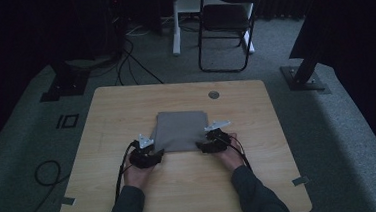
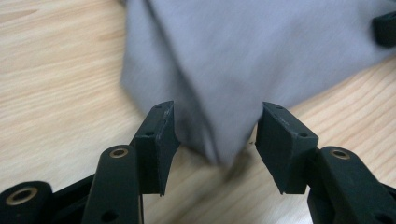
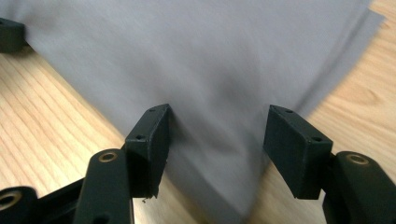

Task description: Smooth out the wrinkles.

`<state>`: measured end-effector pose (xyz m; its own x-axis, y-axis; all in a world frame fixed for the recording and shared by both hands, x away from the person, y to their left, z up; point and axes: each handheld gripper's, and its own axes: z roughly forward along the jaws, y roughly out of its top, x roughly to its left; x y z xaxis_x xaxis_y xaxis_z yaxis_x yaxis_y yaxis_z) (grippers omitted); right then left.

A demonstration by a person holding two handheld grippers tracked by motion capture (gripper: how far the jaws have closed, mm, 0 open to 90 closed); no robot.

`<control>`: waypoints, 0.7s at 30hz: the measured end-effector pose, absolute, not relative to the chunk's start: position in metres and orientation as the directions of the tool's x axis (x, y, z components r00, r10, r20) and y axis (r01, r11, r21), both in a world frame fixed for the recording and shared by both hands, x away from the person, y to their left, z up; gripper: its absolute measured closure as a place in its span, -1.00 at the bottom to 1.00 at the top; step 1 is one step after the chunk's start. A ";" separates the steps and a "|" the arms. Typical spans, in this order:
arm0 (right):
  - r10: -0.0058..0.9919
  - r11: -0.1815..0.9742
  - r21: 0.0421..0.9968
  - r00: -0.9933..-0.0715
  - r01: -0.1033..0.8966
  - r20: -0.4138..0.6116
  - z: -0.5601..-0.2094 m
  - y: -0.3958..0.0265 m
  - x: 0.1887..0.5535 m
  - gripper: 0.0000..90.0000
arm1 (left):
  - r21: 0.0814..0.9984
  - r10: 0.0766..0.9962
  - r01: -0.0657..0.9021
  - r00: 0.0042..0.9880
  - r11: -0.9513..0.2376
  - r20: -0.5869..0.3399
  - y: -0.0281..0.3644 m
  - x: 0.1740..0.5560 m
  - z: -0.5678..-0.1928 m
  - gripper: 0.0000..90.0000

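1. Grey cloth (image 1: 180,130) lies folded into a neat rectangle near the middle of the table (image 1: 125,103), with layered edges showing along one side in the right gripper view.
2. Left gripper (image 1: 148,154) sits at the cloth's near left corner. Its jaws stand wide, and in the left gripper view that corner (image 2: 219,149) pokes in between them. The pads do not press on it, so nothing is gripped.
3. Right gripper (image 1: 209,143) sits at the near right corner. Its jaws are also apart, a little less wide, with the cloth (image 3: 215,116) spread between them and a corner running down toward the bottom of the right gripper view. No pinch shows here either.
4. Judged from how things lie, folds are already made: the cloth is compact, several layers thick, and squared up.
5. What is left looks like one more fold. Both jaws would need to close on the near corners, lift them, and carry them over to the far edge.
6. Both hands (image 1: 136,172) rest low on the table behind the grippers.
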<state>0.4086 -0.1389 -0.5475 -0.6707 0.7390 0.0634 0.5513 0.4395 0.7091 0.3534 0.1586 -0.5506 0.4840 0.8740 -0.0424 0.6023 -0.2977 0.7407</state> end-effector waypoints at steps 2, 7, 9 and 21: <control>0.745 0.425 0.715 -0.663 0.555 0.072 -0.547 -0.146 0.405 -0.08 | 0.742 0.878 0.604 0.476 -0.292 -0.042 0.163 0.349 -0.551 0.06; 0.760 0.395 0.729 -0.644 0.560 0.083 -0.546 -0.167 0.394 -0.09 | 0.740 0.893 0.615 0.447 -0.271 -0.045 0.177 0.338 -0.553 0.06; 0.767 0.392 0.725 -0.636 0.566 0.082 -0.547 -0.175 0.390 -0.10 | 0.740 0.896 0.620 0.440 -0.262 -0.051 0.180 0.337 -0.553 0.06; 0.796 0.342 0.731 -0.595 0.591 0.108 -0.552 -0.212 0.368 -0.12 | 0.733 0.905 0.613 0.425 -0.294 0.008 0.183 0.316 -0.556 -0.02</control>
